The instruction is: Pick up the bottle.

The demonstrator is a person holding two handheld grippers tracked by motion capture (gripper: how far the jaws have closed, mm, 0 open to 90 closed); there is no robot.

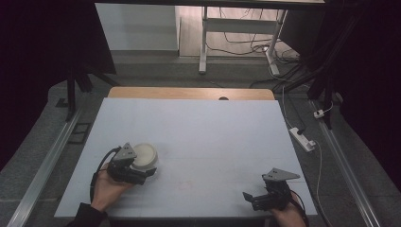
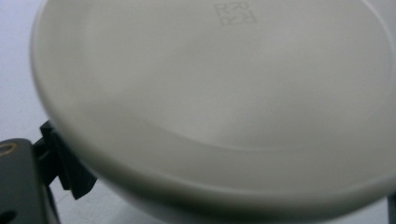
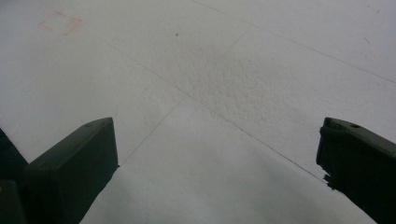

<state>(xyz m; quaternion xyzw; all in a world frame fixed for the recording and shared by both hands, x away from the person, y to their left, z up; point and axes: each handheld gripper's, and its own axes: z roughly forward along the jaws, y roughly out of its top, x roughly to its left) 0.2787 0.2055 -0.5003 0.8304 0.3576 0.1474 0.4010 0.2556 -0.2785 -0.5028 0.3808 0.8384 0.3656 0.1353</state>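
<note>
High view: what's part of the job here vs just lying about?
In the job:
- white bowl, at the left gripper, its rim between the jaws in the left gripper view
- right gripper, jaws wide apart over bare table

Lying about:
- power strip on the floor right of the table
- white desk frame at the back

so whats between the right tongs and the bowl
Only bare white table, with a faint red square on it; the high view shows it between the bowl and right tongs.
</note>
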